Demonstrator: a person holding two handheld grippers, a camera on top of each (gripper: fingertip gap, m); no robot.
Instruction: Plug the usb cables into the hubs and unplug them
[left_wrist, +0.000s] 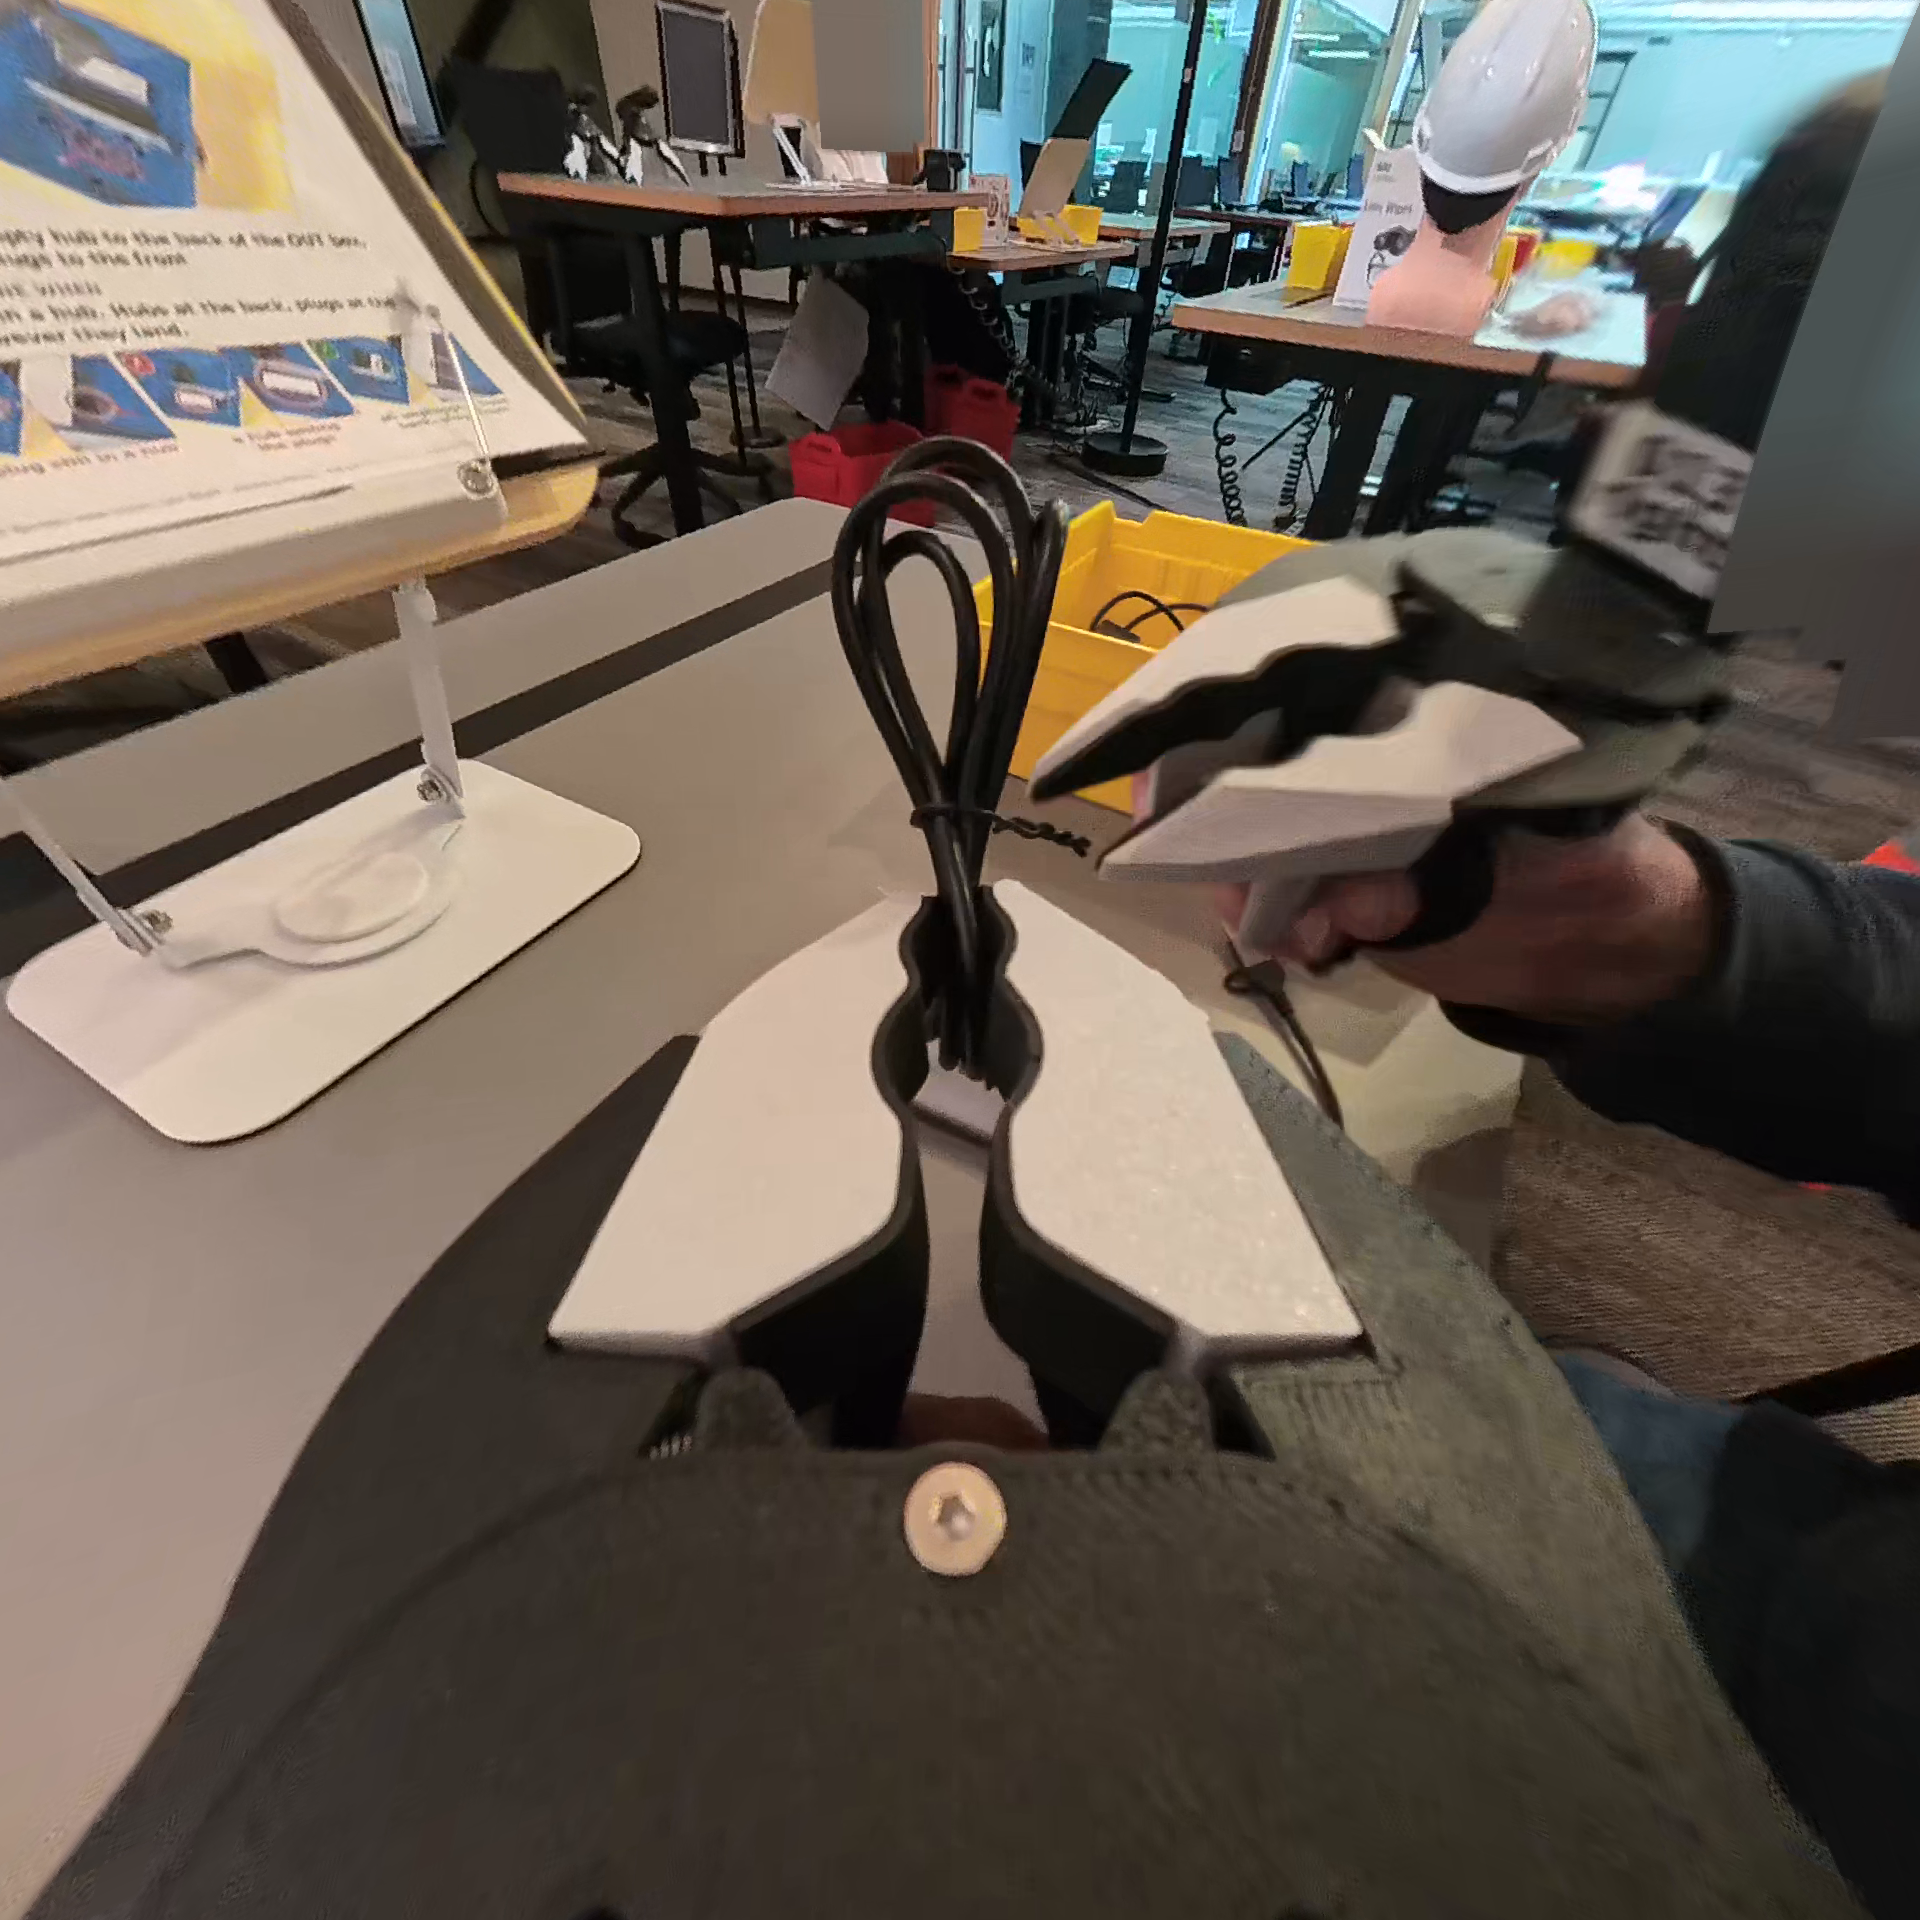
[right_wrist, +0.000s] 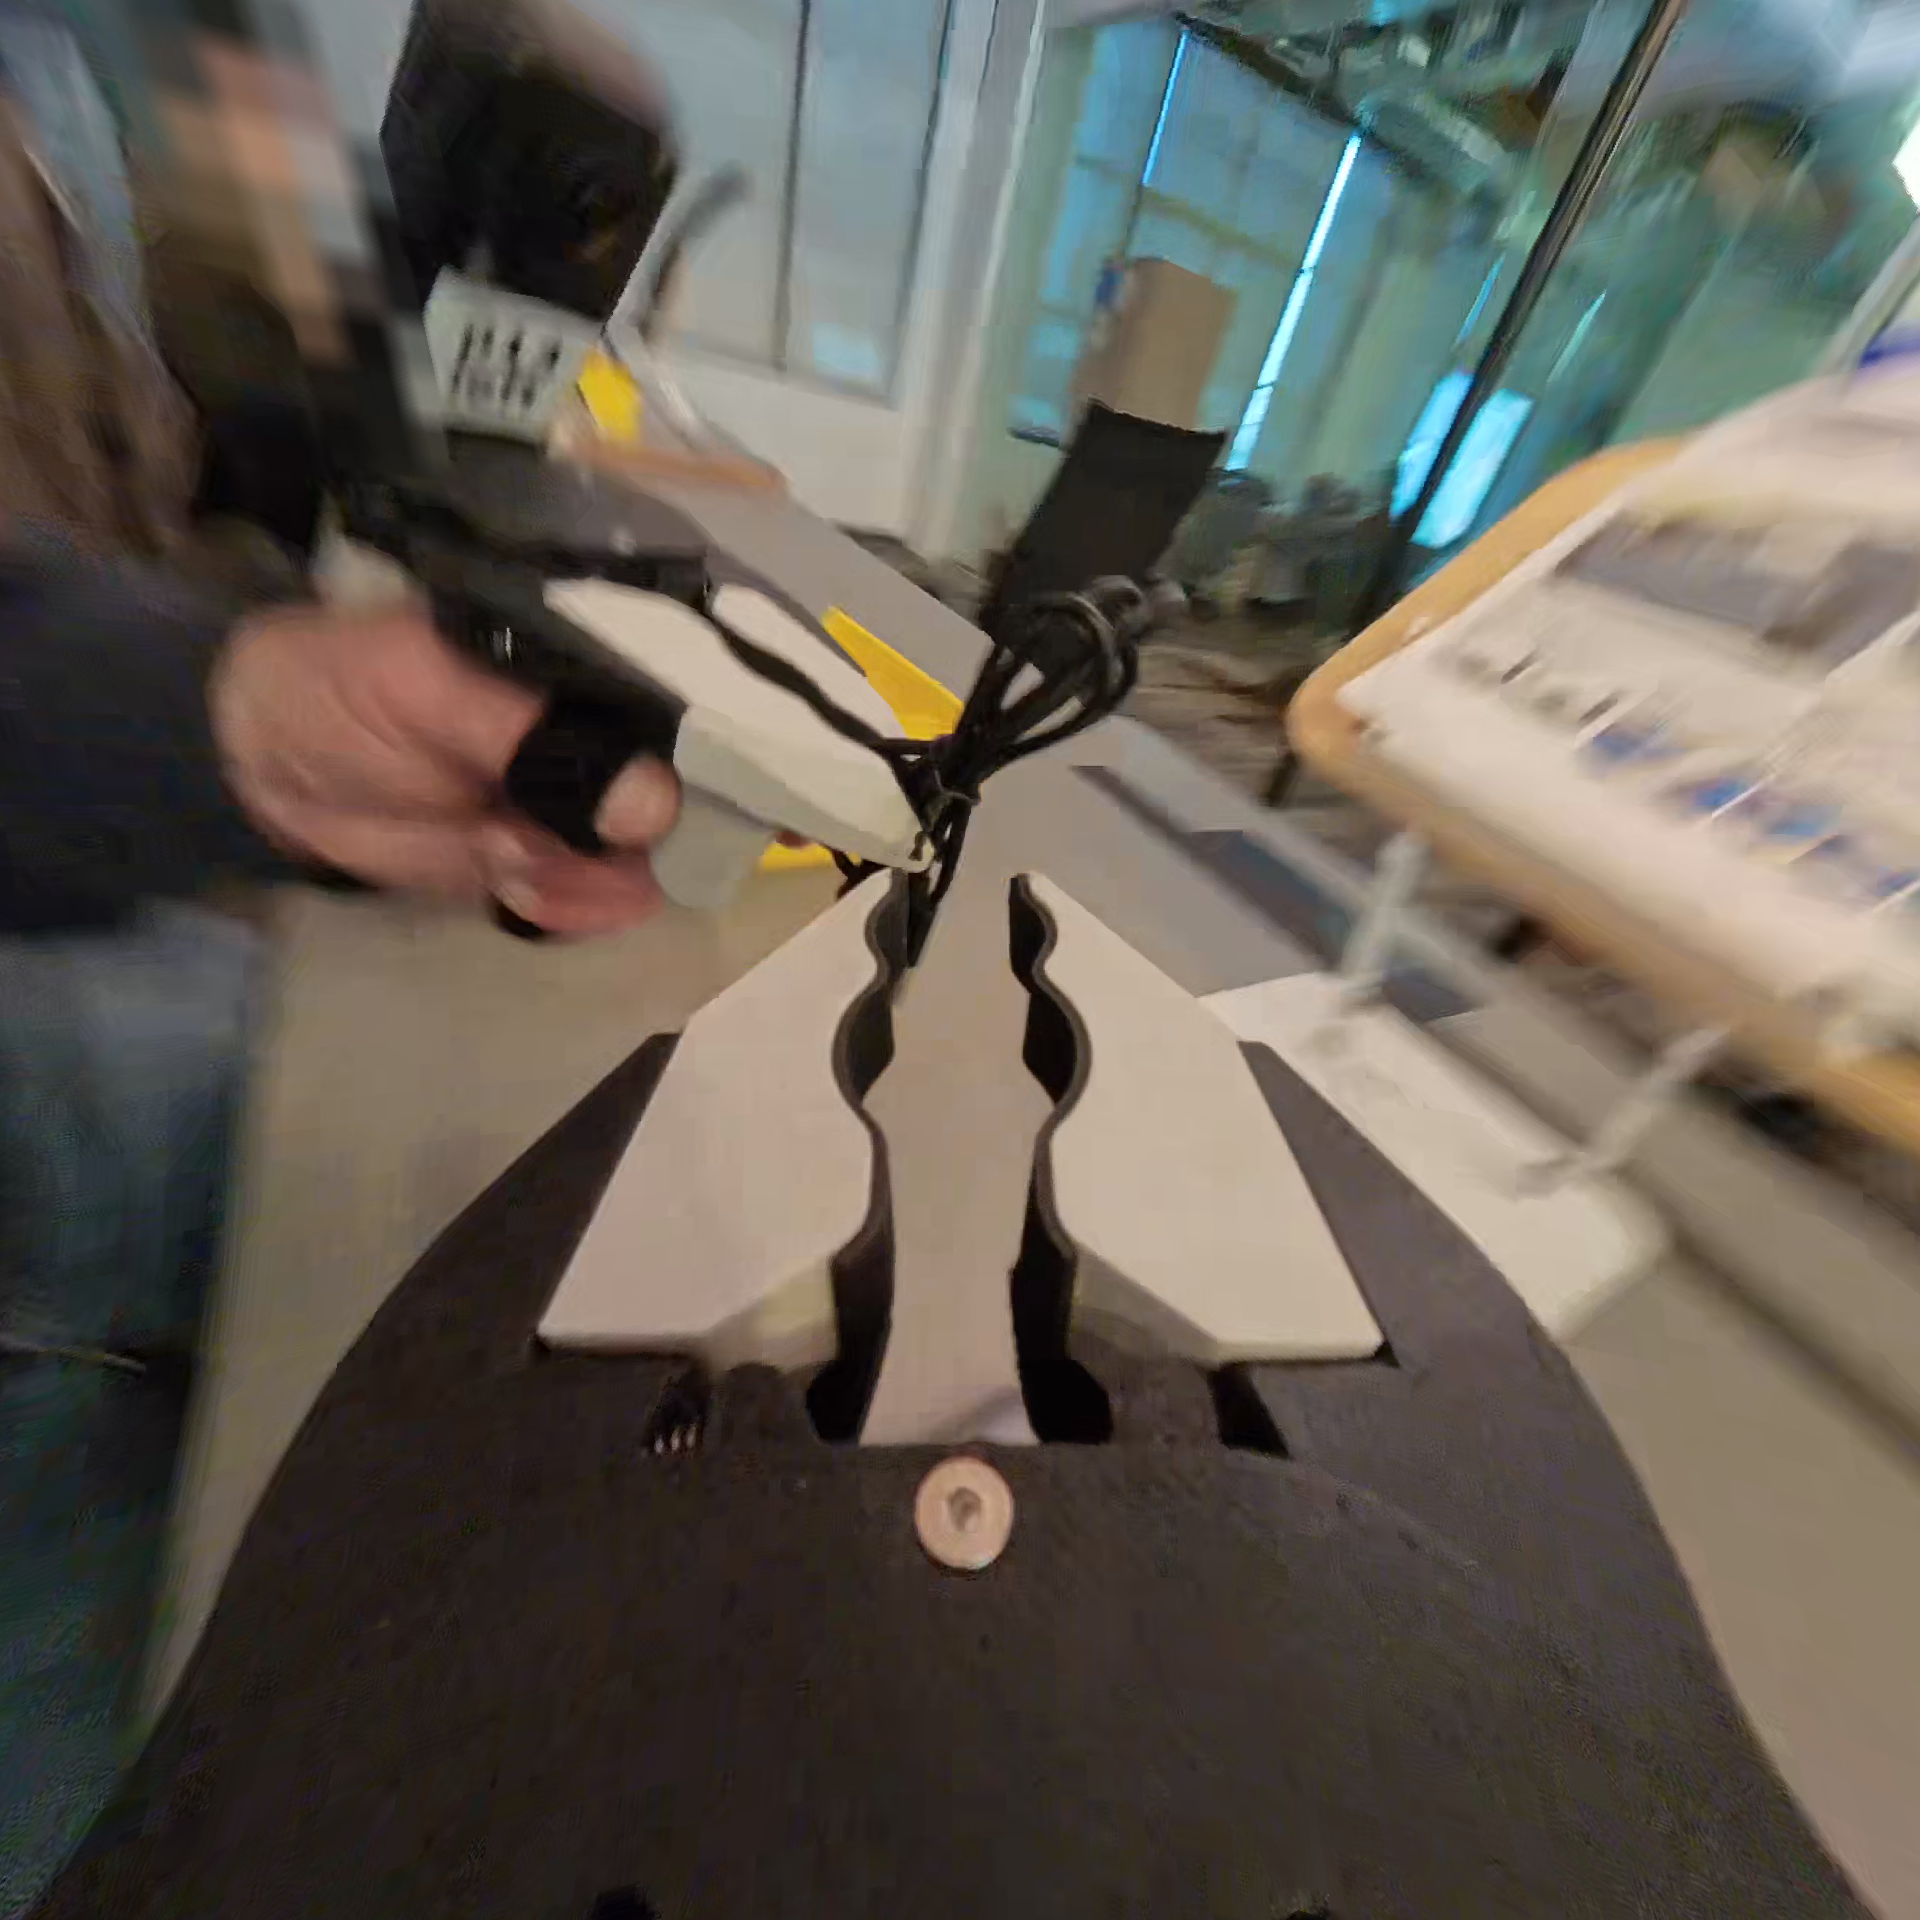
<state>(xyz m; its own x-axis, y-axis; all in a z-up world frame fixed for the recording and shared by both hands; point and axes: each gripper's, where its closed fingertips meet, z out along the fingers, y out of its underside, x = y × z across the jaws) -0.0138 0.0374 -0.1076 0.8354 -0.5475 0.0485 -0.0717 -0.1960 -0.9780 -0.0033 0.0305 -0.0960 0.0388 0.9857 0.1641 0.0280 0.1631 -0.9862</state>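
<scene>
One bundled cable (left_wrist: 951, 665) (upright) clamped in left hand-held gripper (left_wrist: 961, 914); right hand-held gripper (right_wrist: 956, 894) agape.

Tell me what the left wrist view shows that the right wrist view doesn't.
Only the left wrist view shows the yellow bin holding black cables and the white hard hat on a far desk. Only the right wrist view shows the right hand-held gripper standing open with nothing between its fingers. Both show the bundled black cable, clamped in the left hand-held gripper, and the instruction sheet on its white stand.
</scene>
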